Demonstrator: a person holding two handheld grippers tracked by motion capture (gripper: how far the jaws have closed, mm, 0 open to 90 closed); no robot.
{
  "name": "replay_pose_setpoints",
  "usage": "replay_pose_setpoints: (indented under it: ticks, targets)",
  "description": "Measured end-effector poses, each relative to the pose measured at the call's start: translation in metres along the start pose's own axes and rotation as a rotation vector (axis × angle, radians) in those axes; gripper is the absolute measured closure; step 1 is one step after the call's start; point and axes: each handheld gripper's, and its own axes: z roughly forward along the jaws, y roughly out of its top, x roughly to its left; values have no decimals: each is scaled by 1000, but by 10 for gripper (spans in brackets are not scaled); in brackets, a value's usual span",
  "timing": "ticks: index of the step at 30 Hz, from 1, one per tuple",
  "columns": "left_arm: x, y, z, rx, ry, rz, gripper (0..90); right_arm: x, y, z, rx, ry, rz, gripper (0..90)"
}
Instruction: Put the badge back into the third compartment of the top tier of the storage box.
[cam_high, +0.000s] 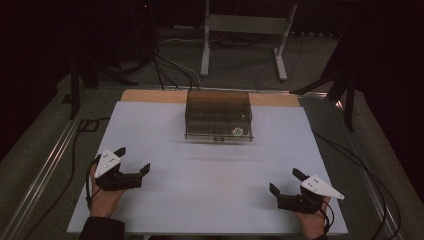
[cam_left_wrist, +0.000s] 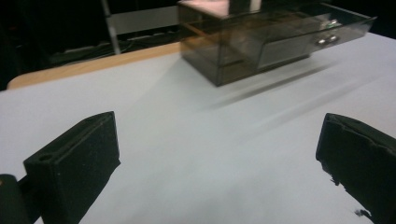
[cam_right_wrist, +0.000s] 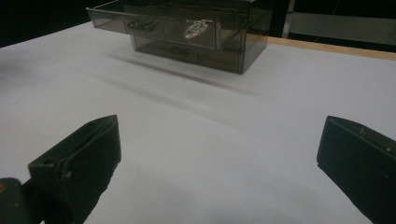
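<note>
While both jaws gape wide, the left hand-held gripper (cam_high: 134, 161) rests at 8 o'clock on the worktop (cam_high: 210, 190), the right hand-held gripper (cam_high: 286, 180) at 4 o'clock; a smoked drawer box (cam_high: 218, 116) sits at 12 o'clock, its upper drawer (cam_right_wrist: 154, 24) pulled out.

You have no readable text, label, brand or number here. The only mark is a small green-and-white patch (cam_high: 237, 132) on the smoky transparent plastic drawer box (cam_high: 218, 115), too small and blurred for you to read.
</note>
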Motion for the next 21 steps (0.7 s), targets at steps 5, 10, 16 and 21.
replay_pose_setpoints:
  ticks: [5, 10, 16, 21]
  targets:
    - [0, -15, -9, -2, -4, -21, 3, 0, 1, 0, -8, -1, -2, 1]
    - [-2, -21, -15, -20, -3, -38, 3, 1, 1, 1, -5, 0, 0, 1]
    - [-5, -26, -20, -32, 29, -51, 3, 3, 1, 3, 4, -4, -9, 0]
    - [-6, -25, -19, -37, 38, -48, 3, 1, 0, 5, 16, -18, -2, 1]
